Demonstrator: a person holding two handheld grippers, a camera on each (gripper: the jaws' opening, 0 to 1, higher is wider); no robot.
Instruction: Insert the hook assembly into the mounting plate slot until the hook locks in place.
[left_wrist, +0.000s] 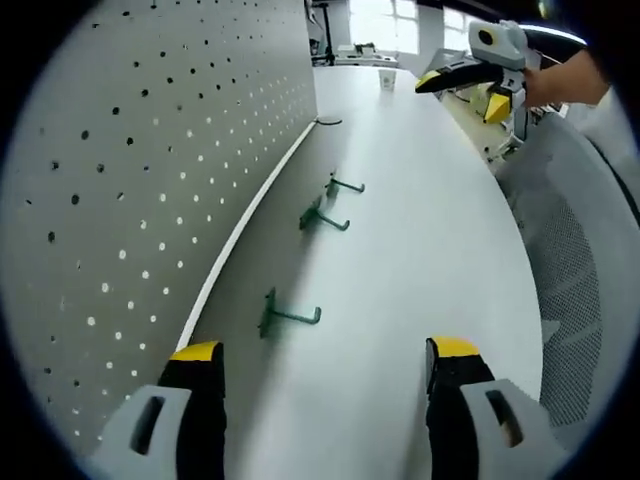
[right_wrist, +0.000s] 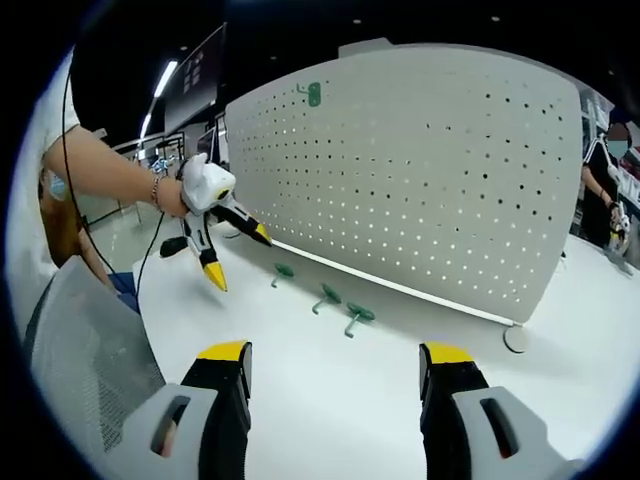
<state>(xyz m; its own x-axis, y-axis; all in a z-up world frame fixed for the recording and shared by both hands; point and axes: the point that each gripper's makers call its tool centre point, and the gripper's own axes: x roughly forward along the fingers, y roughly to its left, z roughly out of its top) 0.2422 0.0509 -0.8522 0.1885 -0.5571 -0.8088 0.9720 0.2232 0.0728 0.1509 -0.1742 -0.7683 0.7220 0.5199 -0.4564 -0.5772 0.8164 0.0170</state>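
Hooks (right_wrist: 325, 296) on table, pegboard (right_wrist: 420, 170) behind — both grippers raised, jaws apart.

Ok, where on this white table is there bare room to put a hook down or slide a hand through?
The table is bare from the three green hooks out to the mesh chair, and between the right gripper and the hooks. It is crowded along the pegboard foot, where the hooks lie in a row.

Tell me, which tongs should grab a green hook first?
Probably the left tongs: they're open and aimed at the nearest green hook on the table; the right tongs look farther away.
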